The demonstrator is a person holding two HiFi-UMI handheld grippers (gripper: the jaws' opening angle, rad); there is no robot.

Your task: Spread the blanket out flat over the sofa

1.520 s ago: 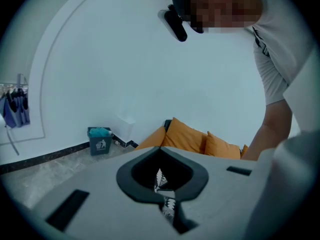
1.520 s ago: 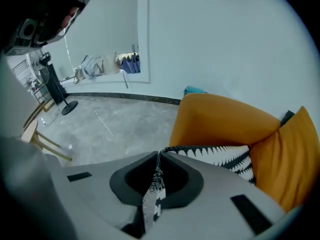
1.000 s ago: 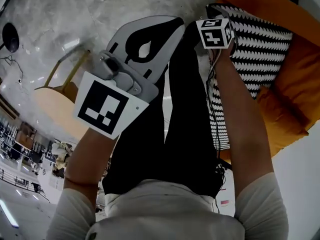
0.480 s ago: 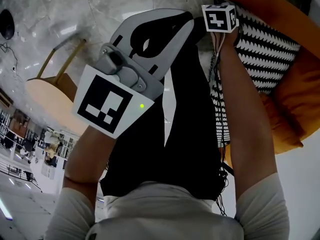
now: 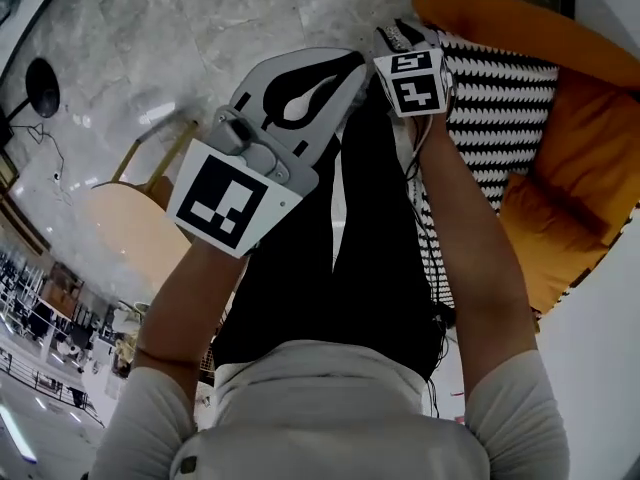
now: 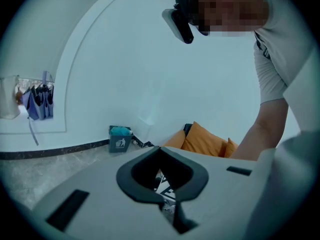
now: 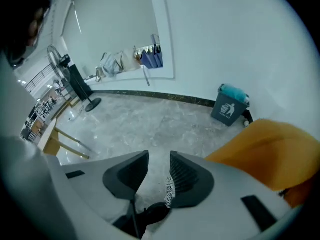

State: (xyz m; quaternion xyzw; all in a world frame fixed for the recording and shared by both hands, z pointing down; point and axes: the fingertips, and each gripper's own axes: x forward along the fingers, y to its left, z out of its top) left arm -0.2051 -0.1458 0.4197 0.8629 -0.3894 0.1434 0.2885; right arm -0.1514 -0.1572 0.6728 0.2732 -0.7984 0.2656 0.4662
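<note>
Keep the left gripper (image 6: pixel 160 150), closed tip to tip at 11 o'clock in the head view with no cloth seen pinched, free to take a fresh hem. Note the right gripper (image 7: pixel 159 160) at 1 o'clock: jaws just opened wide, only a speckled edge of the blanket (image 7: pixel 169 190) lying loose between them. Find the blanket at 2 o'clock across part of the sofa (image 5: pixel 585 158), not yet flat. Re-grip two points well apart along one hem, lift, then draw outward evenly.
</note>
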